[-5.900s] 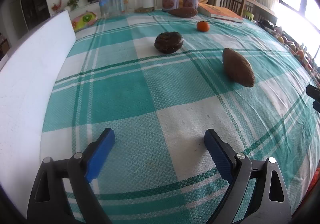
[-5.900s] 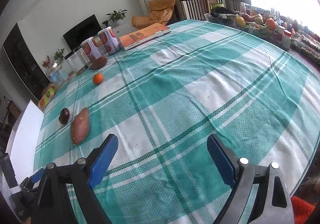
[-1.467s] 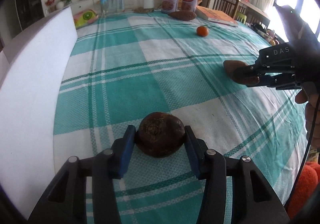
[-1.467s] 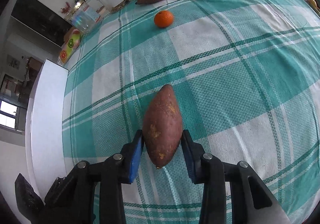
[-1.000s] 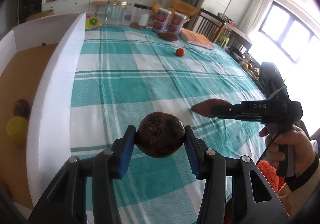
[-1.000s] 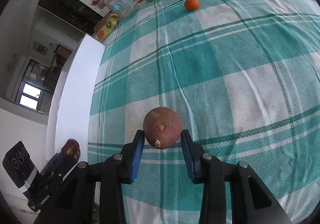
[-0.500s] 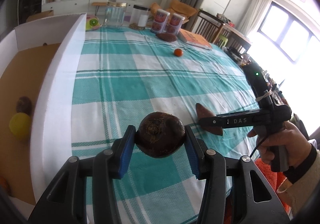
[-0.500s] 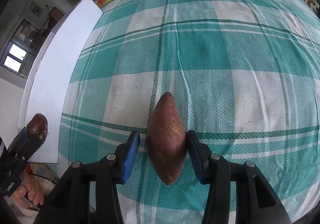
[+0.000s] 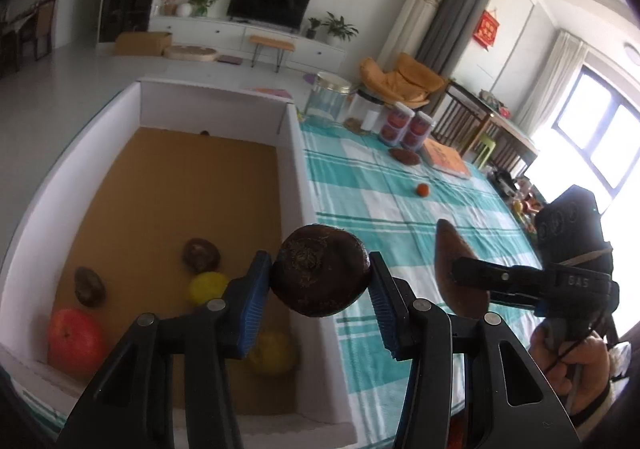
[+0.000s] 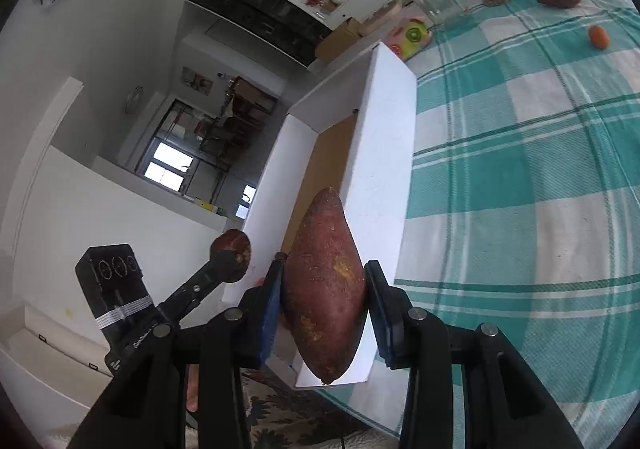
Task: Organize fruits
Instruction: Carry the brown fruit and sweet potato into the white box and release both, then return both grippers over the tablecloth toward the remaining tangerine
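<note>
My left gripper [image 9: 320, 281] is shut on a dark brown round fruit [image 9: 320, 271], held above the right wall of a white box [image 9: 294, 169] with a brown floor. In the right wrist view, my right gripper [image 10: 324, 297] has a reddish sweet potato [image 10: 324, 289] upright between its jaws; they are closing and the pads press on it. It hangs at the near corner of the white box [image 10: 384, 153], just right of the left gripper [image 10: 232, 249]. The left wrist view shows the right gripper [image 9: 460, 277] over the checked tablecloth [image 9: 360, 177].
Inside the box lie a red apple [image 9: 74, 343], two yellow fruits [image 9: 206, 287] and two dark ones [image 9: 201, 255]. On the cloth are an orange [image 9: 423, 189], another sweet potato [image 9: 404, 155], two cans [image 9: 404, 127], a glass jar [image 9: 330, 101] and a book [image 9: 446, 161].
Both grippers have risen and swung left from over the cloth to the box, each with its fruit. The box's inside has come into the left wrist view.
</note>
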